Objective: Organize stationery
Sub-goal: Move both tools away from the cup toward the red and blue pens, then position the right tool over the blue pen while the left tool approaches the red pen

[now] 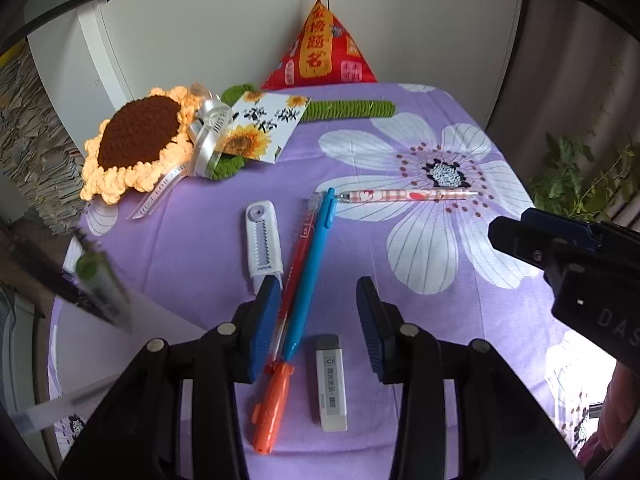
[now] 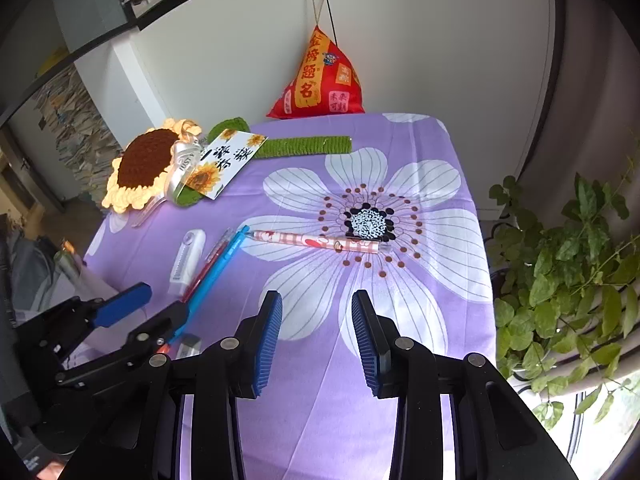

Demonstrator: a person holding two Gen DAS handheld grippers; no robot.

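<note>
On the purple flowered cloth lie a blue pen [image 1: 310,268], a red pen with an orange cap [image 1: 280,364], a white eraser [image 1: 331,382], a white correction tape [image 1: 262,242] and a pink checked pen [image 1: 408,195]. My left gripper [image 1: 318,328] is open and hovers above the blue and red pens and the eraser. My right gripper [image 2: 316,336] is open and empty over bare cloth, below the pink checked pen [image 2: 316,241]. The blue pen [image 2: 214,280] shows at left in the right wrist view, beside the left gripper [image 2: 132,312].
A crocheted sunflower [image 1: 136,142] with a card [image 1: 262,126] and green stem lies at the back left. A red triangular pillow [image 1: 320,52] leans on the wall. A green plant [image 2: 568,280] stands off the table's right edge. The right gripper's body [image 1: 568,264] shows at right.
</note>
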